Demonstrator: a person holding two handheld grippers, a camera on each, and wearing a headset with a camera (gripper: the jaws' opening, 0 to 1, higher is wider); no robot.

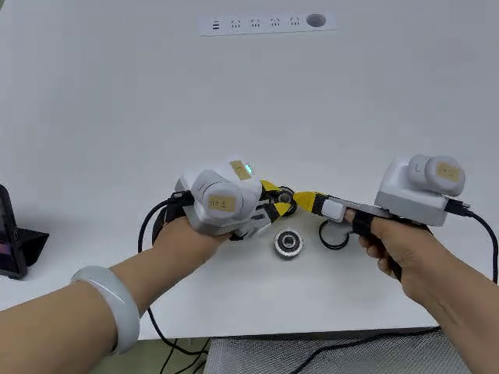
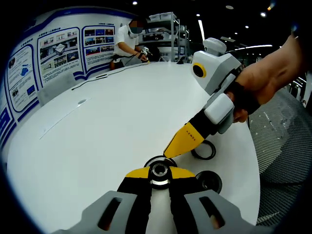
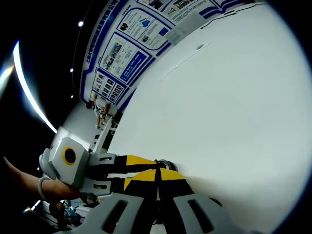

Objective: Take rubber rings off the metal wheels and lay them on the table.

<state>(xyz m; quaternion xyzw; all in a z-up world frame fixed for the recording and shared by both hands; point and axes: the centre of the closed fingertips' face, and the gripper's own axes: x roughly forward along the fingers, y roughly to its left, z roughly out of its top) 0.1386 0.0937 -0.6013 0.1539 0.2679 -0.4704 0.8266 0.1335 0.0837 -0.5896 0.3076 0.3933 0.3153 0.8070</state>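
Note:
My left gripper [image 1: 279, 201] [image 2: 160, 173] is shut on a small metal wheel [image 1: 285, 197] [image 2: 160, 169] with a black rubber ring around it, held just above the white table [image 1: 327, 101]. From the right, my right gripper [image 1: 300, 202] [image 2: 168, 153] [image 3: 157, 170] meets the wheel [image 3: 165, 164], its yellow tips pressed together on the ring's edge. A loose rubber ring [image 1: 334, 248] [image 2: 210, 155] lies flat on the table under the right gripper. A second wheel [image 1: 288, 243] [image 2: 208, 181] sits on the table just in front of both grippers.
A white power strip [image 1: 265, 22] lies at the table's far side. A dark phone on a stand [image 1: 9, 234] is at the left edge. Black cables [image 1: 148, 226] trail off the near edge. A person [image 2: 127, 41] stands at the table's far end.

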